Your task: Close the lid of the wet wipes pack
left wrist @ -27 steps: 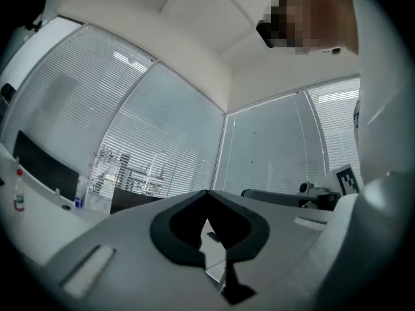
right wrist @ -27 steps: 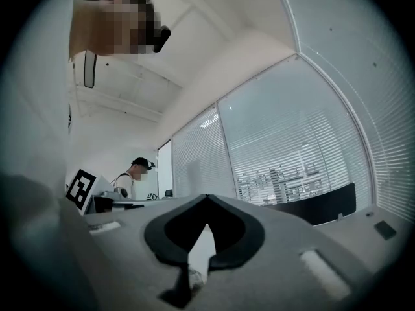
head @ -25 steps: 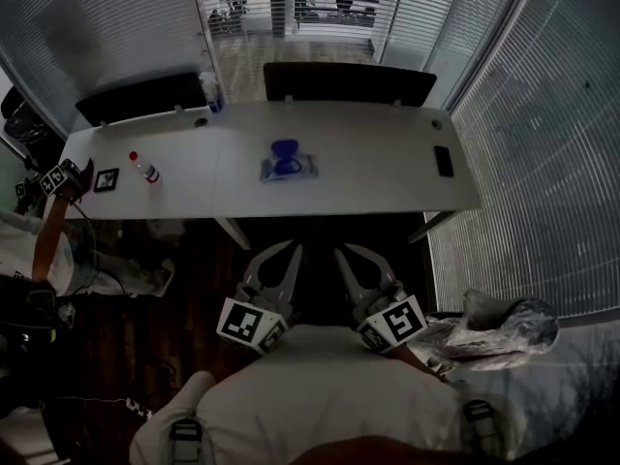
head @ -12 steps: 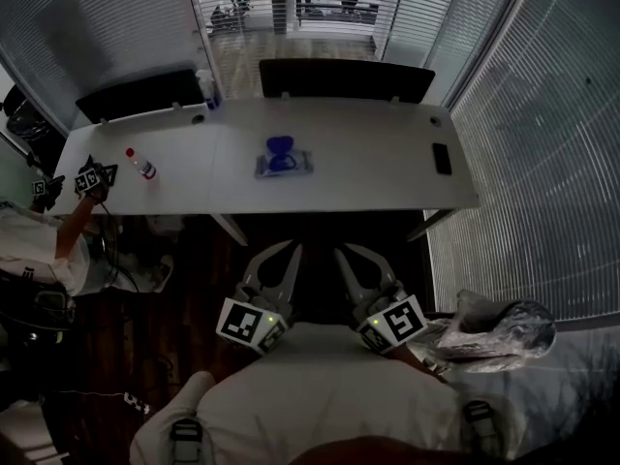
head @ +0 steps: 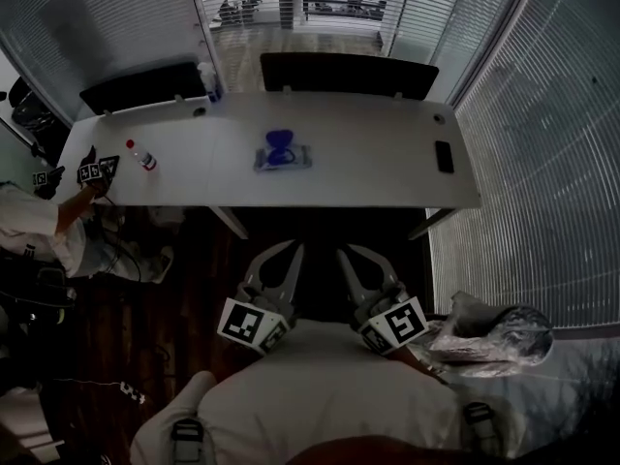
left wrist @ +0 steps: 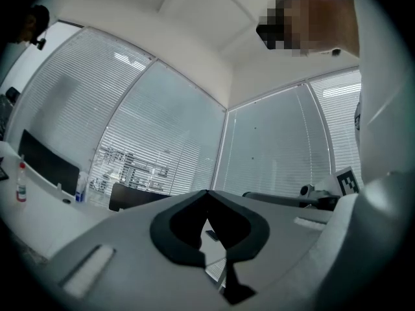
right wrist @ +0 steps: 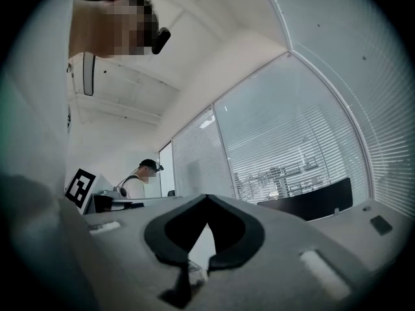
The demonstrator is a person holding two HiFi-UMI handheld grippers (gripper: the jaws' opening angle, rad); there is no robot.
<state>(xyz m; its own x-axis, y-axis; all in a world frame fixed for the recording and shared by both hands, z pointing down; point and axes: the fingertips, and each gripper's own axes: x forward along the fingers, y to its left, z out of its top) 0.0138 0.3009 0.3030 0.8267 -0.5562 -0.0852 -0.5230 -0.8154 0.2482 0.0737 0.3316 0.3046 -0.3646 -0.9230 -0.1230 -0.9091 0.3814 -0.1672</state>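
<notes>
The wet wipes pack [head: 291,161] lies in the middle of the worktop [head: 378,168], its blue lid [head: 280,144] raised open. Well apart from the pack, off the worktop's near edge, the left gripper [head: 294,249] and right gripper [head: 341,251] hang side by side, each with its jaws together and holding nothing.

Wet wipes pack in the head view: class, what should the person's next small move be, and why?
Probably step toward the table and carry the right gripper forward to the wet wipes pack. Its blue lid looks raised, and both the right gripper and the left gripper are shut, empty and near the body, well short of the table.
</notes>
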